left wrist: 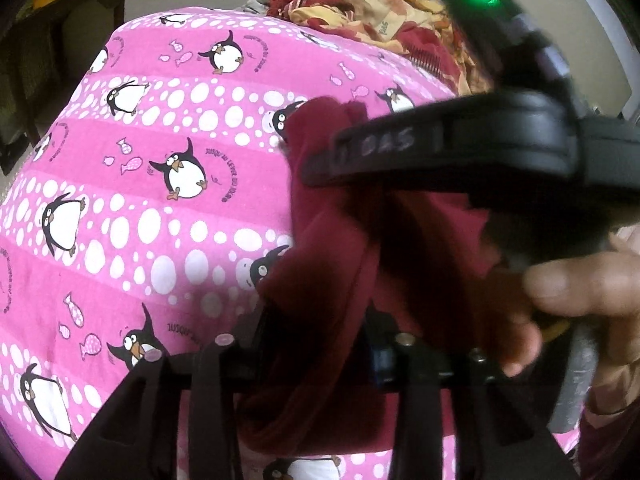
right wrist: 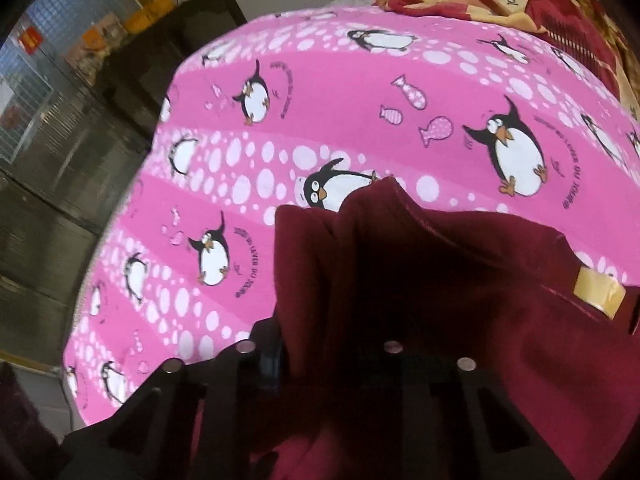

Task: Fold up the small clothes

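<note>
Left gripper [left wrist: 316, 344]: lower centre, fingers hidden under cloth.
Right gripper [left wrist: 460, 152]: crosses the upper right.
Hand [left wrist: 580, 312]: lower right, gripping its handle.

A pink penguin-print bedsheet [left wrist: 140, 200] covers the bed, with a crumpled red-and-yellow blanket [left wrist: 360, 4] at its far edge.

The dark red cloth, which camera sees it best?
The right wrist view. There the dark red cloth fills the lower frame, its bunched folds and top edge plain against the pink penguin sheet. The left wrist view shows it partly hidden behind the other gripper's black body.
</note>
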`<state>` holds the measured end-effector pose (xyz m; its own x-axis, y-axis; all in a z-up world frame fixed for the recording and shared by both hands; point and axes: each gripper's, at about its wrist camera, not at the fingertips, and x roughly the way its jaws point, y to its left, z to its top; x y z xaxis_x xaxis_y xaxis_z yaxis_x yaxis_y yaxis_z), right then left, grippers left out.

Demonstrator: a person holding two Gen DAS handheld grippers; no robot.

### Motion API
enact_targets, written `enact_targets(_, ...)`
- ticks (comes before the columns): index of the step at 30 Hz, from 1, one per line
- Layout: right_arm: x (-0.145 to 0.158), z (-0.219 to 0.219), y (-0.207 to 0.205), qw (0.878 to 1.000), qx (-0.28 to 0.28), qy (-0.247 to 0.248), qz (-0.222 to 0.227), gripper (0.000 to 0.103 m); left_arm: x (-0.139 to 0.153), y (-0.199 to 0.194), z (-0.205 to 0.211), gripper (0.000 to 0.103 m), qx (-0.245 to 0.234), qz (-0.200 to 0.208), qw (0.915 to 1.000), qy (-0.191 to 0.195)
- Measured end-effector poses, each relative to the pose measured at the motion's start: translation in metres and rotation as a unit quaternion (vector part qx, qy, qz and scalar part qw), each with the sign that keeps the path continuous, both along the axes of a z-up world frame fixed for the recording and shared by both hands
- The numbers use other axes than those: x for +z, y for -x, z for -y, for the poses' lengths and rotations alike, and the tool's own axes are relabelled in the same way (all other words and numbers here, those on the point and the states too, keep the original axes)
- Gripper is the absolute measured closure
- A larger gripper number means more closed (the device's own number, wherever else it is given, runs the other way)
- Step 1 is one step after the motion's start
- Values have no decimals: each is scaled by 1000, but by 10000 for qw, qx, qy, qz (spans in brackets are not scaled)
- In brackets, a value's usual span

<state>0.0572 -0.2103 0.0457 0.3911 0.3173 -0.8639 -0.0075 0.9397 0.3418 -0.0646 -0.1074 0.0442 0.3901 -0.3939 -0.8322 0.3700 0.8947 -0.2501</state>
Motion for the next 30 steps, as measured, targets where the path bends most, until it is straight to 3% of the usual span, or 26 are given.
enact_targets(4,6,6,4,9999,-19,-99,76,77,-5,2,0,34,13,77,9998,-164)
enact_targets(9,6,10,6,9996,-76,-241,127,77,-16,-3,-4,29,80,-10,9997,-230)
enact_targets(11,7,12,8,9995,-90,-251,148,77,-16,-2,-5,39,55,-79,9998,-150)
enact_targets(12,8,11,8,9995,-94,-242,157,77,-16,-1,-5,64,-16,-134,9999,-57)
enact_targets(13,10,12,10,9995,-107,-240,166,79,-15,-1,-3,78,-131,-283,9995,98)
enact_targets(16,18,14,15,9993,-148,-221,258,80,-5,5,3,83,-196,-180,9996,19)
enact_targets(30,65,69,67,9955,-477,-512,646,81,47,39,49,85,-580,322,9975,-225)
